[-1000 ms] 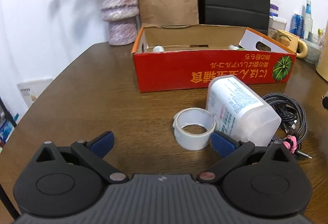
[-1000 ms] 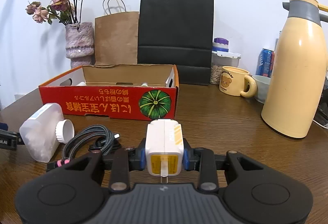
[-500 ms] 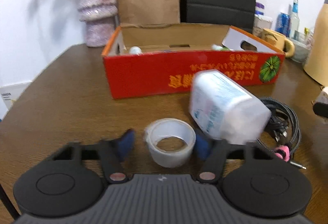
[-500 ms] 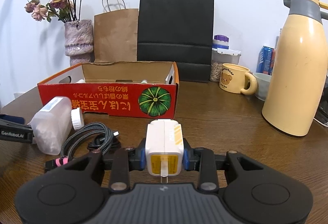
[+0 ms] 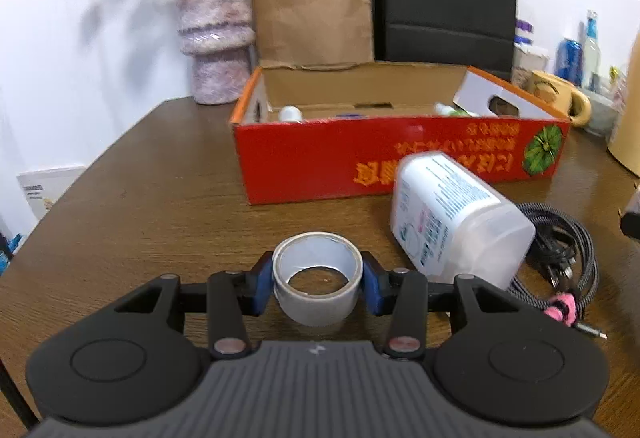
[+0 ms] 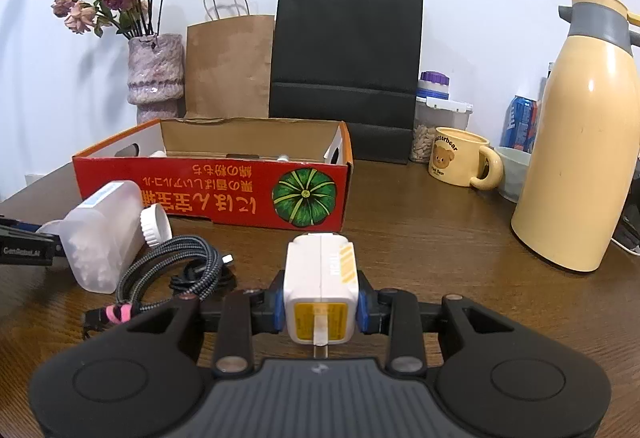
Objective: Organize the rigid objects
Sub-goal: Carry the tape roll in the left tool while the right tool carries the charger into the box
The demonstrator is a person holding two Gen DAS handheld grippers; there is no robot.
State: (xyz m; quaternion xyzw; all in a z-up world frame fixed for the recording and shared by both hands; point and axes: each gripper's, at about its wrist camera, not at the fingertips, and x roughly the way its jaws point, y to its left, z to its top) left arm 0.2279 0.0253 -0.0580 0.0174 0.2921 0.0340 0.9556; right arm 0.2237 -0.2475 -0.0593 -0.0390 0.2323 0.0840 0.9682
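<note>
glossy clear round tape roll [image 5: 317, 284] just pinched by closing left gripper [image 5: 317, 280], smooth white boxy plastic charger [image 6: 320, 288] clamped in right gripper [image 6: 320, 308], both in front of red cardboard box [image 5: 320, 161]

vase [image 6: 155, 77] | brown bag [image 6: 230, 65] | black bag [image 6: 346, 69] | mug [image 6: 460, 161] | thermos [image 6: 580, 141]

A brown wooden table [image 5: 152, 197] bears a red box [image 5: 320, 157], plastic bottle [image 5: 456, 213], coiled cable [image 5: 560, 250] and tape roll [image 5: 318, 278]

A home dining table [image 6: 420, 238]: dried flowers in a vase [image 6: 154, 77], bear mug [image 6: 460, 161], thermos jug [image 6: 584, 141], paper bags [image 6: 228, 65]
</note>
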